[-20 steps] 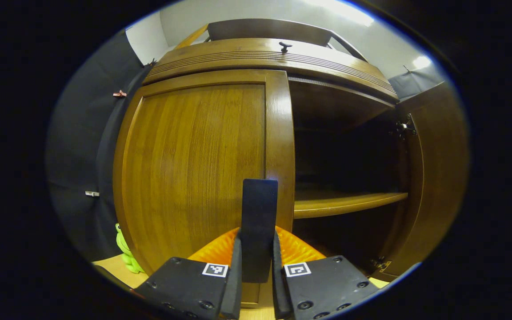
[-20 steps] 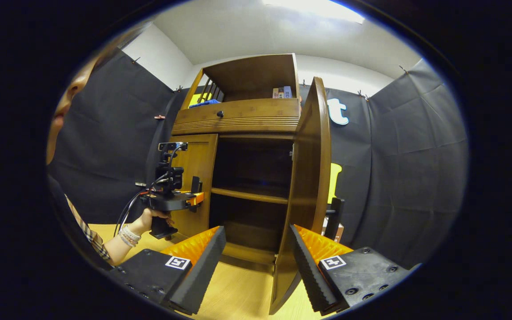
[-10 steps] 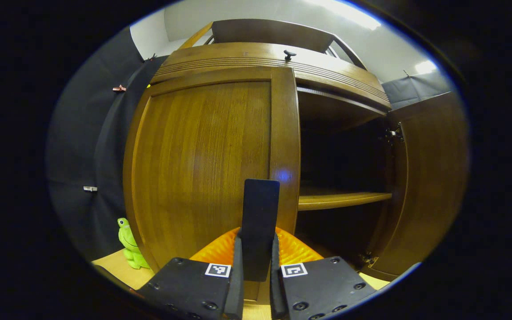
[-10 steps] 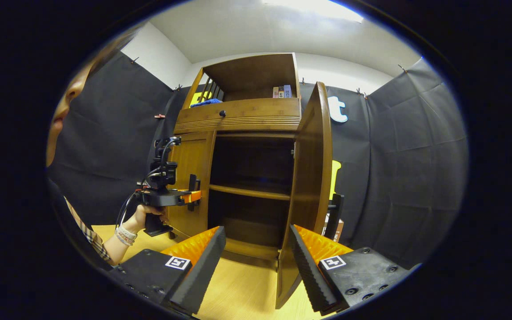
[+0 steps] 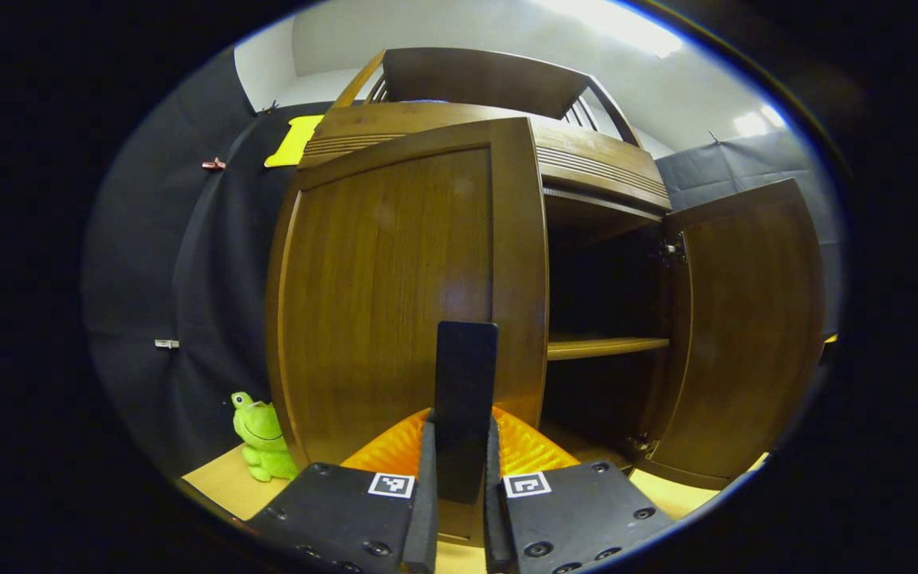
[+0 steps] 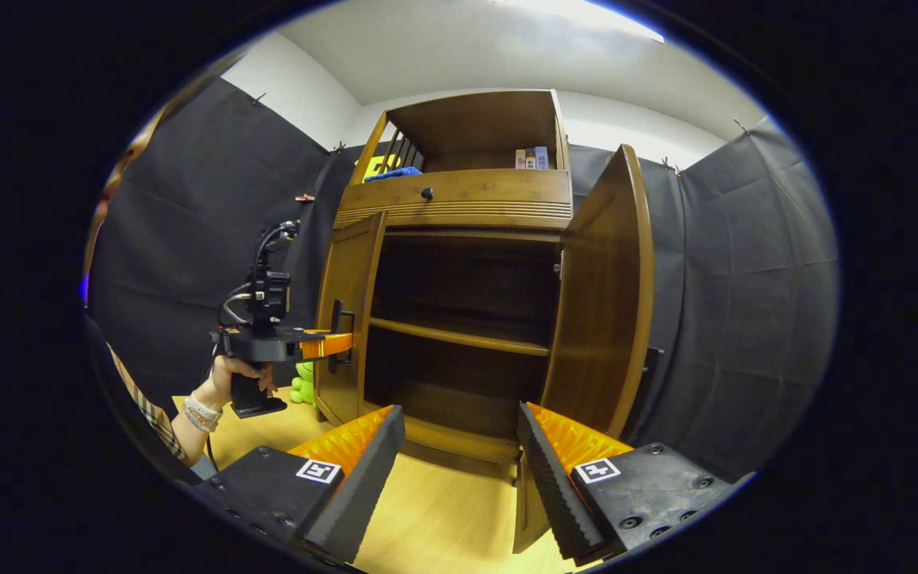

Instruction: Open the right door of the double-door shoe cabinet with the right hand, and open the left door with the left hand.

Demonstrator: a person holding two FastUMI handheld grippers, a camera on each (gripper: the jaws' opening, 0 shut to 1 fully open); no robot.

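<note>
Here, the left gripper (image 5: 459, 486) clamps the black door handle (image 5: 465, 399) of the brown wooden shoe cabinet's left door (image 5: 395, 287) (partly ajar); the right gripper (image 6: 459, 470) hangs wide open.

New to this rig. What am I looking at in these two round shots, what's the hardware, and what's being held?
No robot arm: a person carries a two-finger gripper in each hand, each with a fisheye camera looking along its fingers. In the left gripper view, the left gripper is clamped on the black handle of the left door, which is partly open. The right gripper view sits farther back: the right gripper is open and holds nothing, and the right door is swung wide. A green frog toy sits on the floor beside the cabinet.
</note>
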